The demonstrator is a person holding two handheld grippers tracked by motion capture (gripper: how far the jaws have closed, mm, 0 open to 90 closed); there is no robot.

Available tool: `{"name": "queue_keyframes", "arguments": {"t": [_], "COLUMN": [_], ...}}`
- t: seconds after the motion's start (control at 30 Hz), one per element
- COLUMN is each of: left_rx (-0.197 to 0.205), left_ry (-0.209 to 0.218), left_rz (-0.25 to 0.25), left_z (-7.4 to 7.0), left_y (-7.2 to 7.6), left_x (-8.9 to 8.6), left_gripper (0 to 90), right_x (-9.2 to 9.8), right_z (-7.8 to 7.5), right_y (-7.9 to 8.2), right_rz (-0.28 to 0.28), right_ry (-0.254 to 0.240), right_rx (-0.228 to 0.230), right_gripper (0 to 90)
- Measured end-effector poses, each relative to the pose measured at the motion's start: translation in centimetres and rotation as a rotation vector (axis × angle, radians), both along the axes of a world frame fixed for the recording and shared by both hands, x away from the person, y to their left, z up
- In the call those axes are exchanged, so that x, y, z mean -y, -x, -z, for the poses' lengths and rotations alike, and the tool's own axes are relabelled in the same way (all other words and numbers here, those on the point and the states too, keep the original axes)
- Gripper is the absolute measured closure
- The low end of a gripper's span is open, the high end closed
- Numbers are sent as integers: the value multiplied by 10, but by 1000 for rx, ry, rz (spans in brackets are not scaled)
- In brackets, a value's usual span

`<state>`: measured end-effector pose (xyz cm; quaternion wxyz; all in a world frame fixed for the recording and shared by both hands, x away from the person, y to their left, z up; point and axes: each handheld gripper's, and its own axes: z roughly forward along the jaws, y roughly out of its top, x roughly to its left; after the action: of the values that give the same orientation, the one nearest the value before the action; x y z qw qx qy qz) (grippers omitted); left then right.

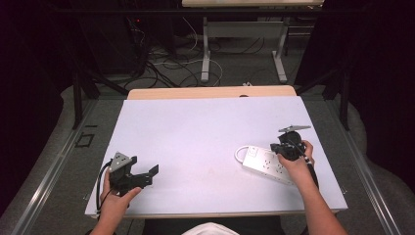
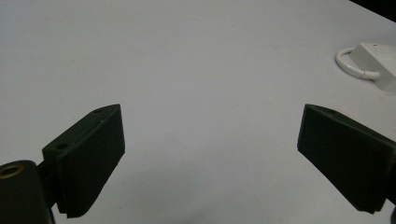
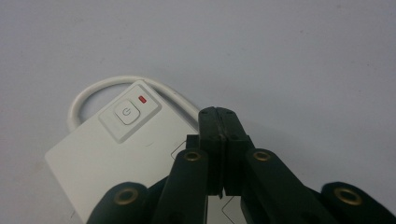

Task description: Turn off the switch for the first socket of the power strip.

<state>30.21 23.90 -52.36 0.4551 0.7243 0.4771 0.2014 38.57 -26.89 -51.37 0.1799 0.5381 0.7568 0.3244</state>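
Observation:
A white power strip [image 1: 265, 164] lies on the right side of the white table, its cable looped at the left end. In the right gripper view the power strip [image 3: 112, 149] shows a square power button [image 3: 126, 112] and a small red light [image 3: 143, 98]. My right gripper [image 1: 285, 148] hovers over the strip, jaws pressed together with nothing between them [image 3: 219, 122]. My left gripper [image 1: 152, 175] rests near the table's front left, jaws wide apart over bare surface [image 2: 210, 154]. The strip's end and cable loop [image 2: 357, 65] appear at the far right of the left gripper view.
The white table top [image 1: 195, 137] has a wooden strip along its far edge [image 1: 210, 92]. Beyond it, cables [image 1: 171, 63] lie on the grey floor around the legs of another table [image 1: 205, 54].

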Motion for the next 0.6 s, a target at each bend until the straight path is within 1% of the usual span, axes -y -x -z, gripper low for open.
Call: {"name": "queue_keyframes", "arguments": {"t": [0.2,0.43,0.47,0.5,0.53,0.57,0.6], "left_rx": [0,-5,-8,-7,-7,-7,-7], "left_ry": [6,12,13,14,15,14,14], "left_rz": [-3,-3,-3,-4,-4,-4,-4], "left_z": [0,0,0,0,0,0,0], "left_y": [0,0,0,0,-1,-1,-1], "left_x": [0,0,0,-1,-1,-1,-1], "left_gripper": [74,74,74,74,74,75,75], "right_x": [-1,-2,-3,-2,-3,-2,-2], "right_z": [3,5,5,6,6,7,7], "right_y": [0,1,1,1,2,1,1], "right_rz": [-12,-21,-20,-29,-21,-28,-22], "right_ry": [4,28,25,36,35,44,45], "right_rx": [-22,-45,-47,-54,-63,-60,-67], "right_gripper": [900,900,900,900,900,900,900]}}
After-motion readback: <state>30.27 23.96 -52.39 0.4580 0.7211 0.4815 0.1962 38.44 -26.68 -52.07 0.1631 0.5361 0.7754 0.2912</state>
